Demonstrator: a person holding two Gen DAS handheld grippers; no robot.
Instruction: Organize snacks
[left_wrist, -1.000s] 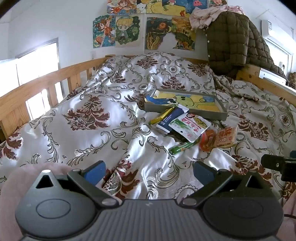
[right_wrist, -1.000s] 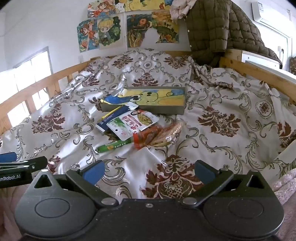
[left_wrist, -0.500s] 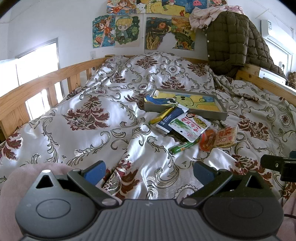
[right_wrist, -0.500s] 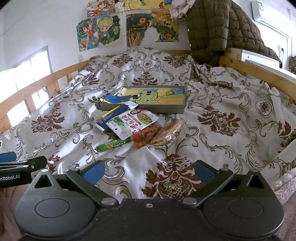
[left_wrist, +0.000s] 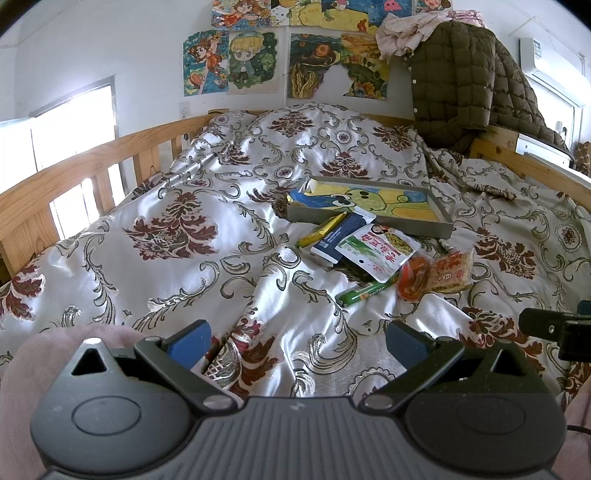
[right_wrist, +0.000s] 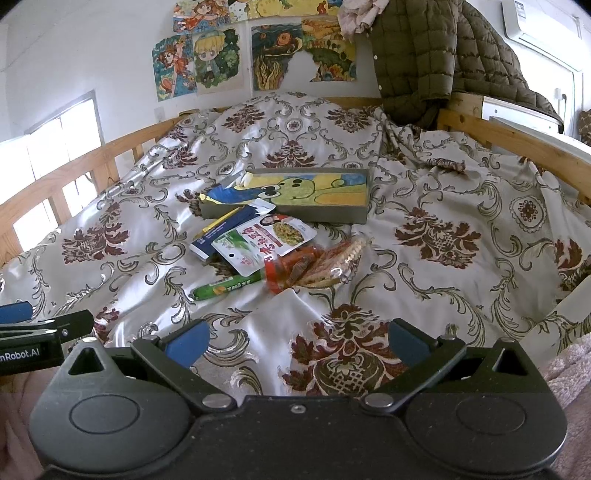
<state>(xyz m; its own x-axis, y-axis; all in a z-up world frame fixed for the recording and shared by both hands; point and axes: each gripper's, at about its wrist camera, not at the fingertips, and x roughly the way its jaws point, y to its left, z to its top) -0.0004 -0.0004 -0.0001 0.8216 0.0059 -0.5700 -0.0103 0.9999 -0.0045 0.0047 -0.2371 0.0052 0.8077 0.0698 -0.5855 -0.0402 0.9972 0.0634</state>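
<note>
The snacks lie in a loose heap on the bed, all just in front of the shallow grey tray (left_wrist: 369, 221) that serves as the landmark here: a white-and-green pouch (left_wrist: 380, 249) sits on top of the pile, near the tray's front wall, with a dark blue packet (left_wrist: 341, 234) and a yellow bar (left_wrist: 320, 230) at its left, both leaning up against that front wall. Further out from the tray, a green sausage stick (left_wrist: 364, 292) lies on the bedspread at the near edge of the heap, and to its right an orange-red bag (left_wrist: 413, 277) touches a clear pack of crackers (left_wrist: 452, 271). The tray holds a yellow and blue cartoon picture, and a blue sheet pokes over its left corner. On every side of the tray the silvery floral bedspread (left_wrist: 177, 266) spreads in soft folds, widest to the tray's left and in front of the heap. A wooden rail (left_wrist: 92, 162) bounds the bed well left of the tray, another rail (right_wrist: 517, 136) runs well to its right, and an olive puffer jacket (left_wrist: 461, 81) hangs beyond its far right corner. The left gripper (left_wrist: 297, 341) hovers well short of the heap, its jaws spread wide and holding nothing; the right gripper (right_wrist: 297, 341) hovers beside it, likewise with jaws wide apart and nothing between them.
</note>
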